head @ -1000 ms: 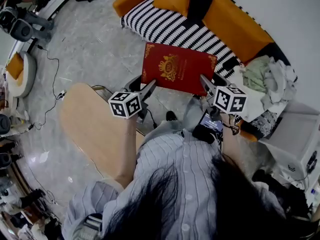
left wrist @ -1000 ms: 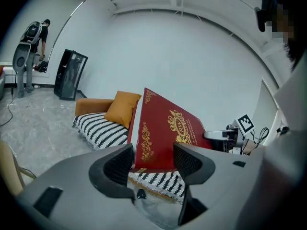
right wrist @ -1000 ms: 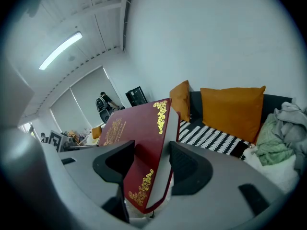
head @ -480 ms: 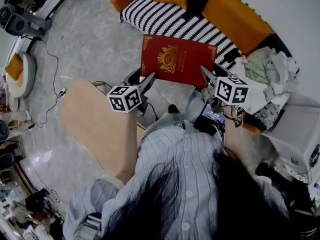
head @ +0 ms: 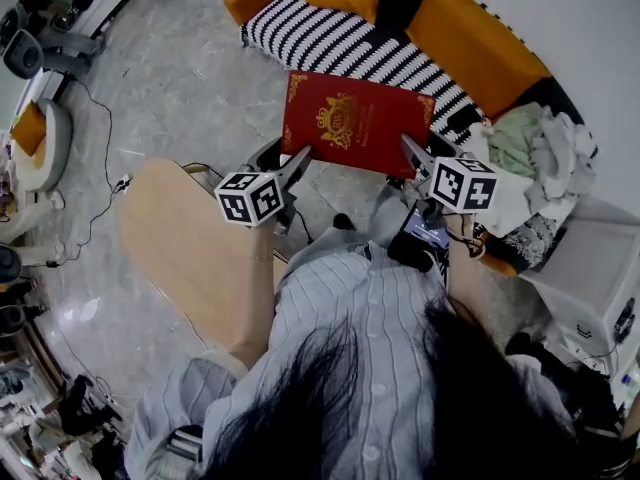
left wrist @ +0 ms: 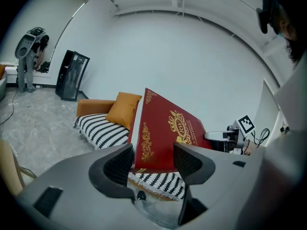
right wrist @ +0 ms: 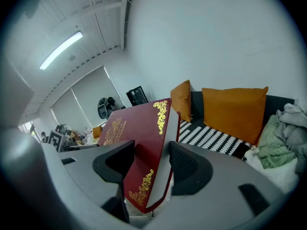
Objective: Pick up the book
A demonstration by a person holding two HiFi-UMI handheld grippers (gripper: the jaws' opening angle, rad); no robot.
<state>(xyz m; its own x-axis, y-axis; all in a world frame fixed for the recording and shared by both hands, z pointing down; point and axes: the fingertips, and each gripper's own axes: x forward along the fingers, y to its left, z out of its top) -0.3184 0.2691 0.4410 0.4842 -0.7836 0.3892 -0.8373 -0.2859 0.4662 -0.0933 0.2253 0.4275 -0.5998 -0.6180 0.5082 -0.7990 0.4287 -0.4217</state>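
Head view, book: the red hardcover book with gold ornament (head: 355,133) is held up off the floor, cover facing up, just in front of the orange sofa with a black-and-white striped seat (head: 330,43).
Head view, claws: the left gripper (head: 298,163) has the book's near left corner and the right gripper (head: 412,153) its near right corner, both on the side away from the sofa.
Left gripper view, jaws: clamped wide on the book's corner, one ribbed pad against each side; the sofa lies behind the book.
Right gripper view, jaws: gripping the book's other corner, one pad on the red cover, the other on the far side; the sofa's orange cushions lie beyond.
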